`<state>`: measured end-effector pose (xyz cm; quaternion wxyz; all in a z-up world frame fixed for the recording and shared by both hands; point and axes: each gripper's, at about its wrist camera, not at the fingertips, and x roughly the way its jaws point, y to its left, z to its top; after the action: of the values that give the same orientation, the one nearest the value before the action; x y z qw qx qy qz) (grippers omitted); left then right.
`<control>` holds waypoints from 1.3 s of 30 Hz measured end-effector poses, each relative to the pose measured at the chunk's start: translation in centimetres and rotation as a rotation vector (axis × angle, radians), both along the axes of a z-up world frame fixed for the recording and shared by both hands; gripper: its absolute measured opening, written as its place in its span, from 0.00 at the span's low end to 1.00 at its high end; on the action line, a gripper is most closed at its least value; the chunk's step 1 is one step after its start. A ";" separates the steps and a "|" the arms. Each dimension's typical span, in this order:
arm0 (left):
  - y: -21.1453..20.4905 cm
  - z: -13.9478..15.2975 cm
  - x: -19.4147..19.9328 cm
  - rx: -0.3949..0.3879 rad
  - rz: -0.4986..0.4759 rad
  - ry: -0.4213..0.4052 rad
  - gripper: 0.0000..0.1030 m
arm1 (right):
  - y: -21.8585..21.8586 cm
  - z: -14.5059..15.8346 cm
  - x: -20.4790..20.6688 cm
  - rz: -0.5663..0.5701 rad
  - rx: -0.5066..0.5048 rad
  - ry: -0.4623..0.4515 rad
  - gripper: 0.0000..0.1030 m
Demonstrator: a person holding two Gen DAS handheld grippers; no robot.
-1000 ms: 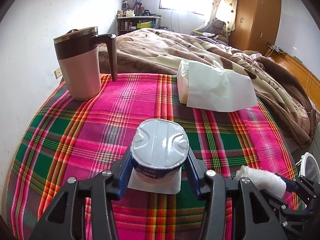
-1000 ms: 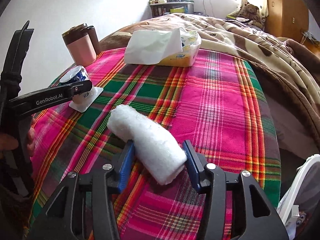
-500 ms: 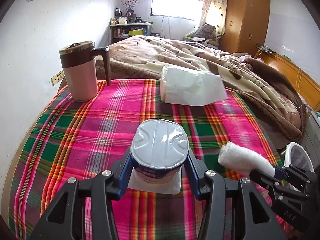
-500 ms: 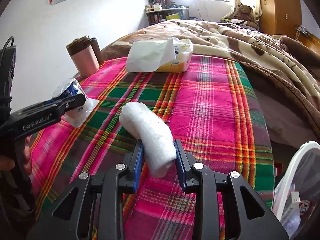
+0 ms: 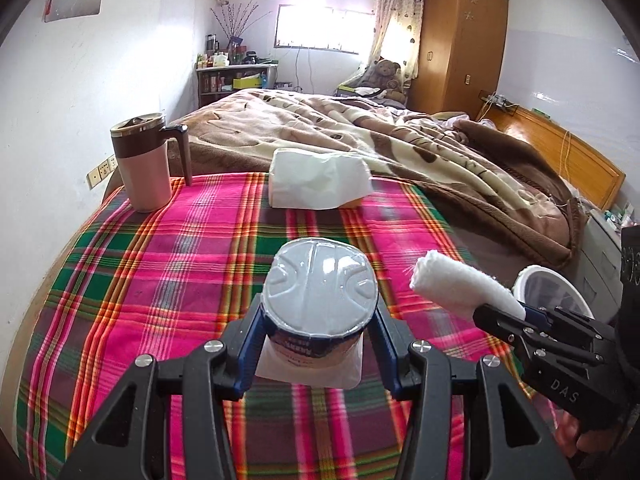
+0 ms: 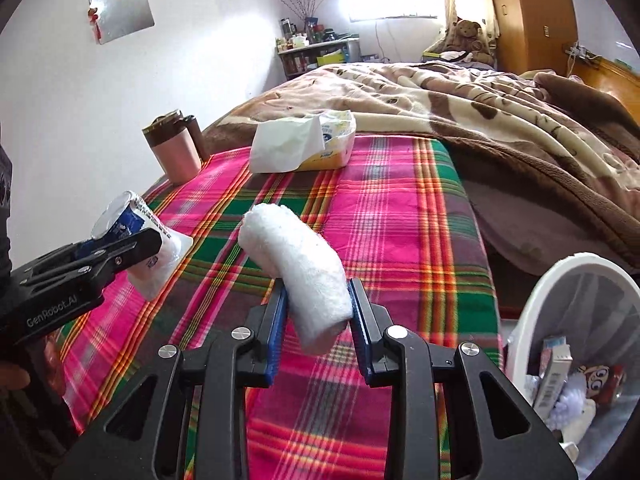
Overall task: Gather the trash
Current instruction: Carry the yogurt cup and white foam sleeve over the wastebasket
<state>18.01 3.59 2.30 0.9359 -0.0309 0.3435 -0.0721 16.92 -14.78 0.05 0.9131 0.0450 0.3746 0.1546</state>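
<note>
Both grippers have lifted their loads off the plaid cloth since a second ago: the left gripper stays clamped on the foil-lidded cup, now clear of the cloth, and the right gripper, which had its jaws loosely around the white wad, is now squeezed tight on it (the wad sticks up and away). The white bin shows more fully at near right, while the mug and tissue pack sit farther off.

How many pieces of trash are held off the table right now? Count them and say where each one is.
2: the foil-lidded cup in the left tool, and the white roll in the right tool. None visibly hidden.
</note>
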 end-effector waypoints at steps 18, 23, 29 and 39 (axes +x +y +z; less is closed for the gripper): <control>-7.5 1.9 -4.9 -0.017 -0.161 -0.060 0.50 | -6.6 2.4 -5.1 -0.158 0.024 -0.079 0.30; -10.4 2.2 -5.8 -0.024 -0.222 -0.070 0.50 | -8.7 2.6 -6.3 -0.220 0.026 -0.089 0.30; -13.6 2.7 -6.7 -0.020 -0.289 -0.084 0.50 | -11.1 2.8 -7.5 -0.290 0.026 -0.100 0.30; -18.9 2.5 -7.1 -0.017 -0.380 -0.073 0.50 | -15.4 2.6 -9.2 -0.416 0.030 -0.098 0.30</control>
<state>10.92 -15.27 4.83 0.9169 0.0294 0.3084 -0.2516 7.73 -30.20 2.62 0.9416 0.1275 0.3102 -0.0296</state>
